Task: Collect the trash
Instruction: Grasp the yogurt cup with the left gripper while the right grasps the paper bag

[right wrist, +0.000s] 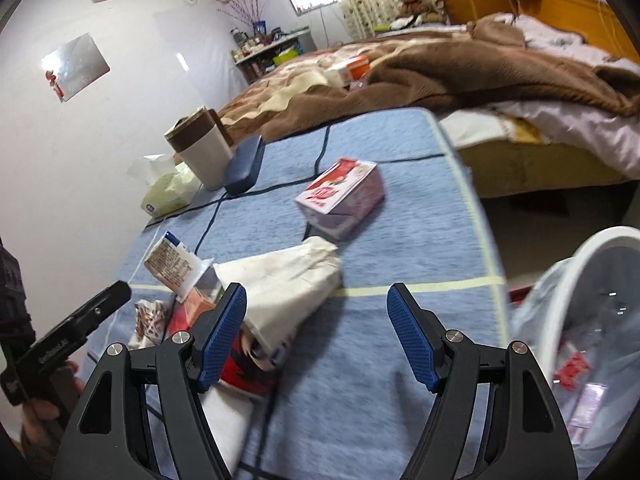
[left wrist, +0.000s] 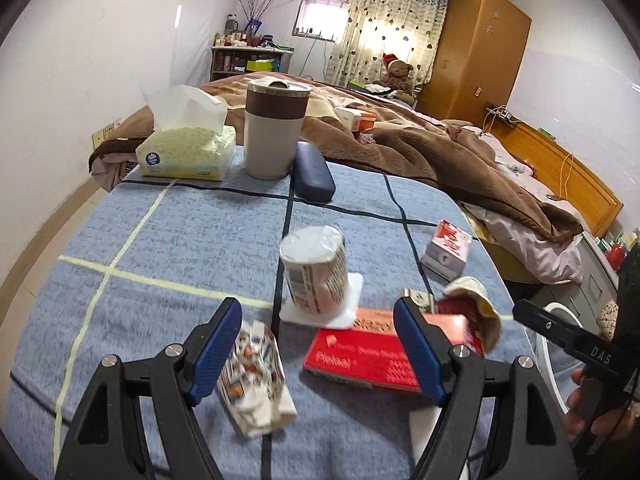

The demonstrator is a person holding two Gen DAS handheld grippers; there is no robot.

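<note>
Trash lies on a blue checked tablecloth (left wrist: 172, 232). My left gripper (left wrist: 318, 322) is open over it; a crumpled printed wrapper (left wrist: 256, 376) lies by its left finger and a flat red box (left wrist: 360, 356) by its right finger, neither pinched. A sealed plastic cup (left wrist: 316, 268) stands ahead on a white square. A pink carton (left wrist: 448, 248) lies far right. My right gripper (right wrist: 316, 308) is open above bare cloth, beside a cream paper bag (right wrist: 288, 280). The pink carton (right wrist: 344, 196) lies ahead of it. A white bin (right wrist: 592, 320) with a plastic liner stands off the table's right edge.
At the table's far end stand a tissue pack (left wrist: 188, 148), a brown-banded tumbler (left wrist: 274, 128) and a dark blue case (left wrist: 314, 176). Behind is a bed with a brown blanket (left wrist: 420, 148). A hand holds the other gripper at the right edge (left wrist: 580, 360).
</note>
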